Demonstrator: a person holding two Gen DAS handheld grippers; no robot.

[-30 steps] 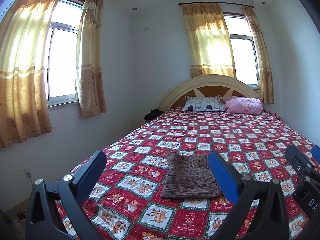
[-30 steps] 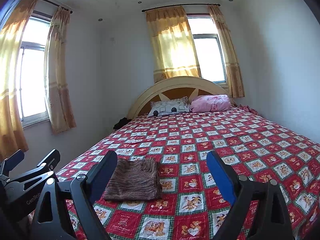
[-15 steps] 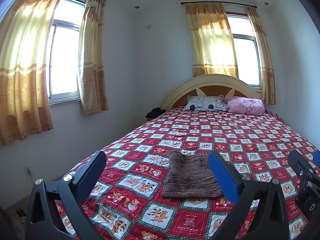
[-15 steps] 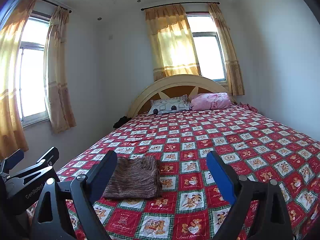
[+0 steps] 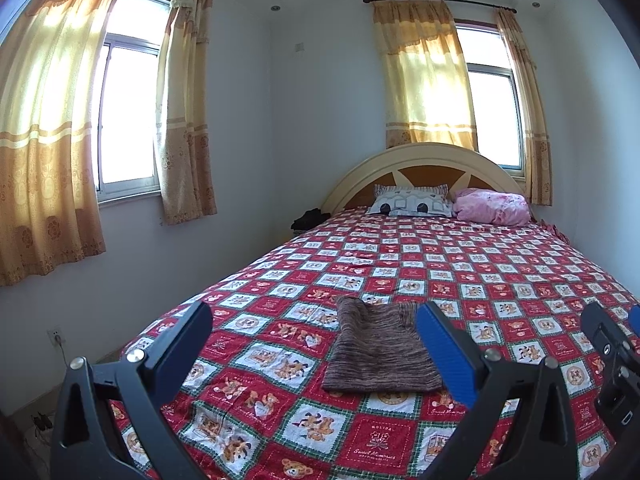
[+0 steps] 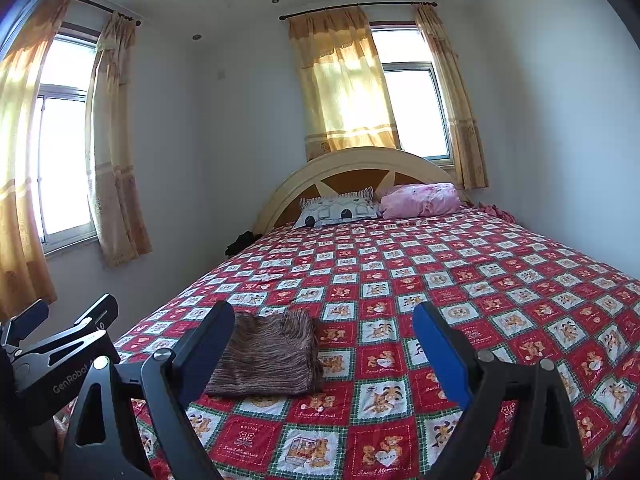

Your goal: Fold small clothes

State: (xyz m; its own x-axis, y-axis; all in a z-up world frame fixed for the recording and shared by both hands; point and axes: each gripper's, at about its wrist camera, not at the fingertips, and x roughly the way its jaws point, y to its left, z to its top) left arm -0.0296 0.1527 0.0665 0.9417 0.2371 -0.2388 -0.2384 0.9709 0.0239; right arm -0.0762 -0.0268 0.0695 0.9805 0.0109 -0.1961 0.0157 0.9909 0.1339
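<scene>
Here, bed [image 5: 500,264] under red-and-white checked bear-print quilt fills white-walled room; folded brown knit garment [image 5: 378,354] lies flat near bed's foot. Arched cream wooden headboard [image 5: 424,156] at bed's far end, yellow curtains [image 5: 420,80] behind. Quilt squares read "Sweet Memories", "HAPPY". Left gripper [image 5: 312,354] wide open, empty, marked "GenRobot". Right gripper [image 6: 324,354] wide open, empty.

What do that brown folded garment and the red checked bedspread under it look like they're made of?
Brown folded garment: looks like a soft knit, matte, with fine streaked ribbing and a slightly fuzzy edge. Red checked bedspread: seems a thin printed woven cloth, probably cotton or a blend, matte, lying flat with small wrinkles. Exact fibres can't be told.
</scene>
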